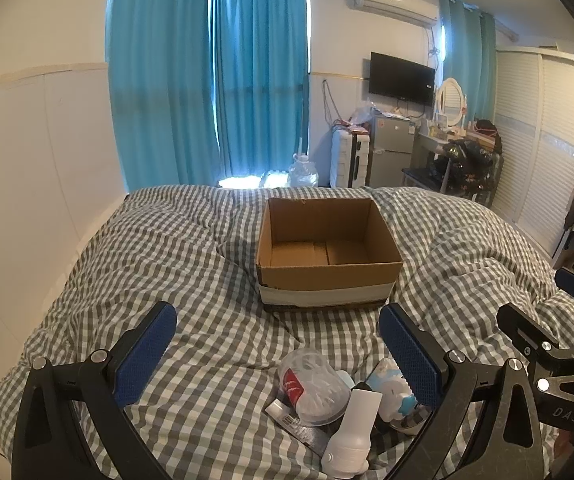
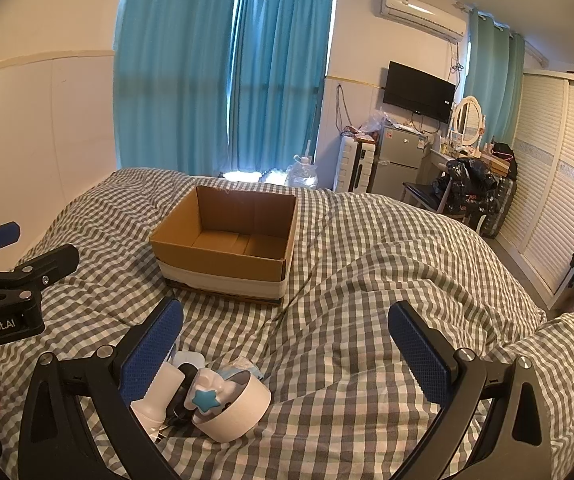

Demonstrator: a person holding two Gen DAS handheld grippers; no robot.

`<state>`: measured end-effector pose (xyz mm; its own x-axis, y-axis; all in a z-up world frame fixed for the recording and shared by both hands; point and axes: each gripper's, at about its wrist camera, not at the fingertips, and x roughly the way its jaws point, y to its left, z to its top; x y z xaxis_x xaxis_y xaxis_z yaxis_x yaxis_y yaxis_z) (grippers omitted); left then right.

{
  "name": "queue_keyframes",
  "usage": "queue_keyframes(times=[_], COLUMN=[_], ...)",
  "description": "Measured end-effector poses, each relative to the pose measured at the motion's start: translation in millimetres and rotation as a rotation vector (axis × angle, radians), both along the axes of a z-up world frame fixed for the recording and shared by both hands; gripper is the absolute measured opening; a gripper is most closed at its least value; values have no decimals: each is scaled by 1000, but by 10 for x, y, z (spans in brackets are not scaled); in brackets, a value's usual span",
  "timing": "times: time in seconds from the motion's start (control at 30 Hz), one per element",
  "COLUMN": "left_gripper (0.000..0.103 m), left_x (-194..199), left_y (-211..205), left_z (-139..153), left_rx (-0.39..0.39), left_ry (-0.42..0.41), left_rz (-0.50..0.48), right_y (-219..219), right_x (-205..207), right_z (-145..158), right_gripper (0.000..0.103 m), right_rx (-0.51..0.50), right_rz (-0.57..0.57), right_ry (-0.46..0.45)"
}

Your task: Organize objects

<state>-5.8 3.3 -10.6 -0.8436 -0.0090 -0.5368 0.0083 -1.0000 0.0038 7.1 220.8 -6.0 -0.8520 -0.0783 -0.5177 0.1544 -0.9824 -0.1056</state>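
Note:
An open cardboard box [image 1: 327, 268] stands empty on the checked bed cover; it also shows in the right wrist view [image 2: 223, 260]. A small pile lies near me: a clear plastic container [image 1: 315, 388], a white bottle [image 1: 353, 428], a flat sachet [image 1: 299, 426] and a white toy with blue parts [image 1: 393, 394]. In the right wrist view the pile shows a white toy with a blue star [image 2: 207, 398] in a round white tub [image 2: 243, 412]. My left gripper [image 1: 277, 340] is open above the pile. My right gripper [image 2: 287, 336] is open, the pile by its left finger.
The grey-white checked duvet [image 1: 167, 264] covers the bed, with a raised fold on the right [image 2: 427, 264]. A white wall runs along the left. Beyond the bed stand a suitcase [image 1: 349, 160], a small fridge [image 1: 391, 152] and a chair with bags [image 1: 463, 168].

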Motion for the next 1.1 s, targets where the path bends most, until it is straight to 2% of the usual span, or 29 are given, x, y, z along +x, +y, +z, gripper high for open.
queue_keyframes(times=[0.2,0.5,0.77,1.1], left_gripper=[103,103,103,103], left_x=[64,47,-142,-351], left_y=[23,1,2,-53], left_z=[56,-5,-333,-929], left_rx=[-15,-23,-41,-58], left_ry=[28,-5,-123,-293], left_rz=[-9,-7,1,20], right_y=[-8,-24,-23,-53], right_x=[34,39,-98,-355], right_z=[44,38,-201,-785], right_gripper=[103,103,103,103], right_rx=[-3,-1,13,41], right_rz=[6,14,24,54], right_ry=[9,-2,-78,-265])
